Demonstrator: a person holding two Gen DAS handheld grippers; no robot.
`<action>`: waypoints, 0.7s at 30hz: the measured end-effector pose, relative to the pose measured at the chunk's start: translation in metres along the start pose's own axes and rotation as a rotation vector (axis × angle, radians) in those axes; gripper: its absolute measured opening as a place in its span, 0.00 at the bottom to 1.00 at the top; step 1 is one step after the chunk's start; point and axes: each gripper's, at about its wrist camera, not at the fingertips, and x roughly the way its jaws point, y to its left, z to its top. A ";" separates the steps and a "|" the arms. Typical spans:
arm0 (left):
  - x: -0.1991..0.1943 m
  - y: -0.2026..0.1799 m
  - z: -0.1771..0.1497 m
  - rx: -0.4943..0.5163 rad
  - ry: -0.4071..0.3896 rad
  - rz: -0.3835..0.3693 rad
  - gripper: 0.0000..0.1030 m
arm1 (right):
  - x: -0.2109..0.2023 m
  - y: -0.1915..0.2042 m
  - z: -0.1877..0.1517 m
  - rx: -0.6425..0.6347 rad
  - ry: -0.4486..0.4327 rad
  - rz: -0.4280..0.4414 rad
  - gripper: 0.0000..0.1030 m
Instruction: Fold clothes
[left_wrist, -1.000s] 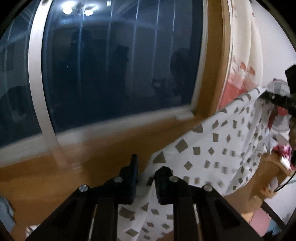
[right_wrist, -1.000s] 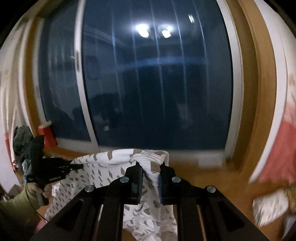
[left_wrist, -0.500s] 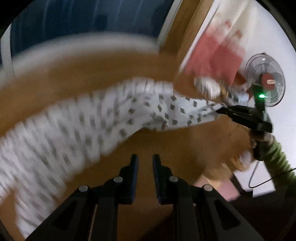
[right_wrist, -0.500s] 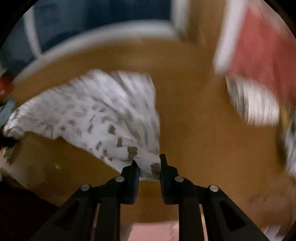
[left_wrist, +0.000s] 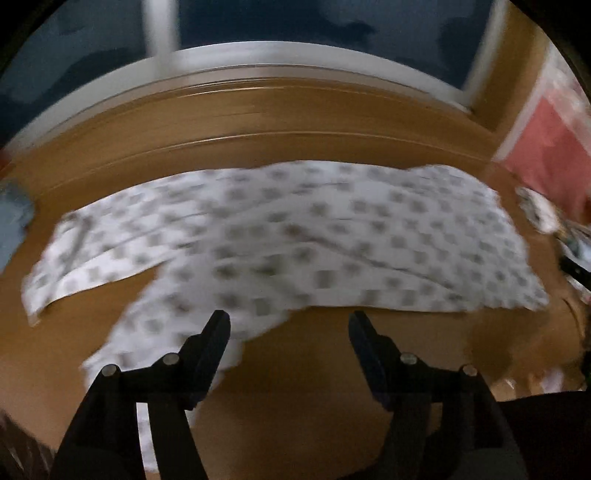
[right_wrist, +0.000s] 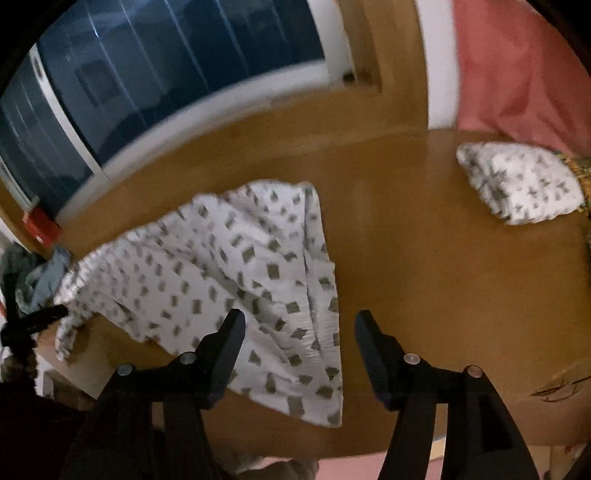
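We see both grippers spread wide with nothing between their fingers. In the left wrist view, the left gripper (left_wrist: 288, 328) hangs above the floor (left_wrist: 295, 387), its jaws far apart; the finger (left_wrist: 212, 343) at 7 o'clock overlaps the near edge of the garment (left_wrist: 295, 236) in the picture, though we cannot tell whether it touches the cloth. The other finger stands over bare floor at 5 o'clock. The garment, white with small grey squares, lies spread flat across the middle of that view, from 9 o'clock to 3 o'clock, blurred by motion. A window (left_wrist: 332, 29) runs along 12 o'clock.

In the right wrist view, the right gripper (right_wrist: 299, 328) is just as wide open and empty. Its left-hand finger (right_wrist: 225, 347) sits in front of the garment (right_wrist: 229, 273), which lies from the centre out toward 9 o'clock; the right-hand finger is over bare floor (right_wrist: 424, 266). At 9 o'clock we glimpse the left gripper (right_wrist: 40, 317) near the garment's far corner. A folded cloth (right_wrist: 521, 184) with a similar print rests well apart at 2 o'clock, beside a red curtain (right_wrist: 517, 66) at 1 o'clock. A pile (right_wrist: 37, 273) of blue-grey fabric lies at 9 o'clock, just beyond the garment.
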 end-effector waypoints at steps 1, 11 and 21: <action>-0.001 0.012 -0.004 -0.027 0.003 0.046 0.63 | 0.005 0.005 -0.003 -0.006 0.014 0.003 0.59; -0.008 0.119 -0.052 -0.324 0.048 0.135 0.63 | 0.048 0.178 0.005 -0.408 0.081 0.288 0.59; 0.016 0.143 -0.052 -0.307 0.096 0.034 0.63 | 0.121 0.267 0.030 -0.589 0.144 0.166 0.59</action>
